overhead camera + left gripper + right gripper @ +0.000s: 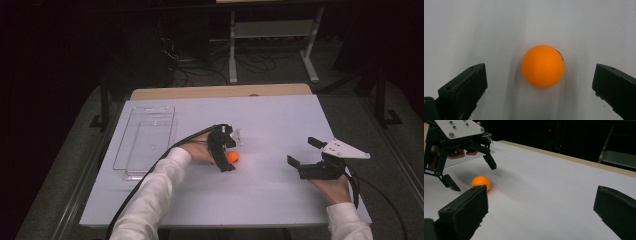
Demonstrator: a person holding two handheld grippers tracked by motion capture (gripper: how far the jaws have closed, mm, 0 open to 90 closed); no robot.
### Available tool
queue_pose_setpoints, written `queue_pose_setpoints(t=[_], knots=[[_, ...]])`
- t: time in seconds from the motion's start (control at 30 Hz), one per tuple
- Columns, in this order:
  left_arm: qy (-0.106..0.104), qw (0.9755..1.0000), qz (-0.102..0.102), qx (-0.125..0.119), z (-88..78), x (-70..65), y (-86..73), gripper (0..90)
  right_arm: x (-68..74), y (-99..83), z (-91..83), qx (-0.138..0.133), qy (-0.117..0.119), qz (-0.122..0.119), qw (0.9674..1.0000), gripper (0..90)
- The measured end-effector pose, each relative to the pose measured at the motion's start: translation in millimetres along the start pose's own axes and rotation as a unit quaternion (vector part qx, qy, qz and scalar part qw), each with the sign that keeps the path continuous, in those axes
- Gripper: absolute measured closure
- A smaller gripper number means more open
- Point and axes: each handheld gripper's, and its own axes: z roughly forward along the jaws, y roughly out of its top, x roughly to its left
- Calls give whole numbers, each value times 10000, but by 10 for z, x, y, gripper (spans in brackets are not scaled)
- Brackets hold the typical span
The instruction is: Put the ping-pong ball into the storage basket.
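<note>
A ball (233, 157) lies on the bench (270, 200), near its middle. The left gripper (229, 150) hangs over the ball, one jaw on either side, not touching it. A tray (145, 141) sits on the bench's left part. The right gripper (303, 152) is well to the ball's right.

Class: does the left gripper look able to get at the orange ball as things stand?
Probably yes. The left gripper hangs over the ball with its jaws open wide on either side, and only bare table lies between them.
</note>
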Motion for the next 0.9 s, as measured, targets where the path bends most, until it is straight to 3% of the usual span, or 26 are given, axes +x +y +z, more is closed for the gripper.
queue_pose_setpoints(t=[0.9], knots=[[-145,9999,-67,53,100,10,16,30,3,-4,10,39,24,-8,10000,0]])
